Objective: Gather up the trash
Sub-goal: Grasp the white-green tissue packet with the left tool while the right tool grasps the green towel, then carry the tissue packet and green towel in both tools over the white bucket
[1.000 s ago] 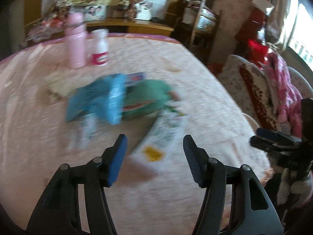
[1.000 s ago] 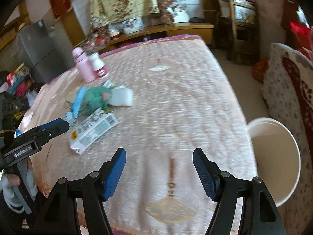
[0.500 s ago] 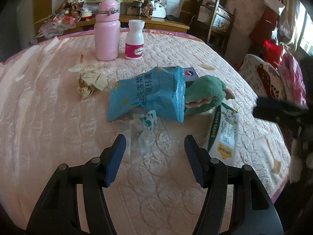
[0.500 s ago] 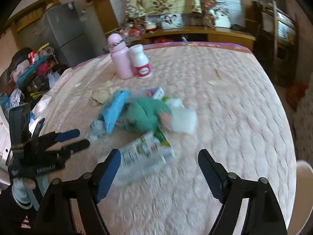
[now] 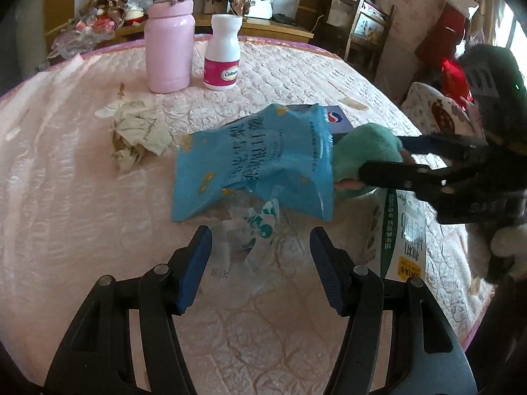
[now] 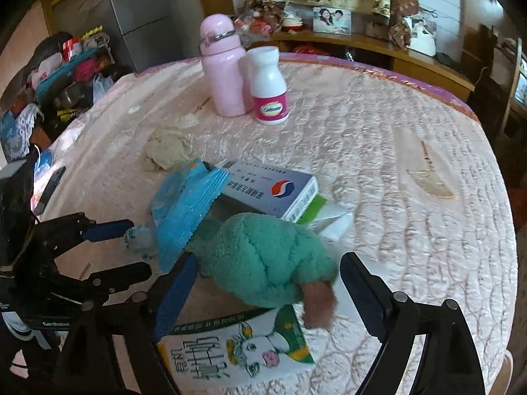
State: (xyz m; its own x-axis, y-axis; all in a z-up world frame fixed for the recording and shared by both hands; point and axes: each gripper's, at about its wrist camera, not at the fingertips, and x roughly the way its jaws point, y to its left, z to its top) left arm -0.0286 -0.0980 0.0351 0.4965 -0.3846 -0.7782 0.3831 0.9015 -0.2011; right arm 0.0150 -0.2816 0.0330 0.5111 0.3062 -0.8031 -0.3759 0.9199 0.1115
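Quilted pink table (image 5: pixel 82 197) in a cluttered room. Crumpled blue snack bag (image 5: pixel 260 161) at centre, overlapping a green plush toy (image 6: pixel 263 260); clear torn wrapper (image 5: pixel 250 230) just before the spread left tongs (image 5: pixel 260 250). Right tongs (image 6: pixel 263 283), spread, flank the plush. Smooth pink flask (image 5: pixel 168 33) and white bottle (image 5: pixel 222 54) stand behind; crumpled paper (image 5: pixel 138 135) nearby.
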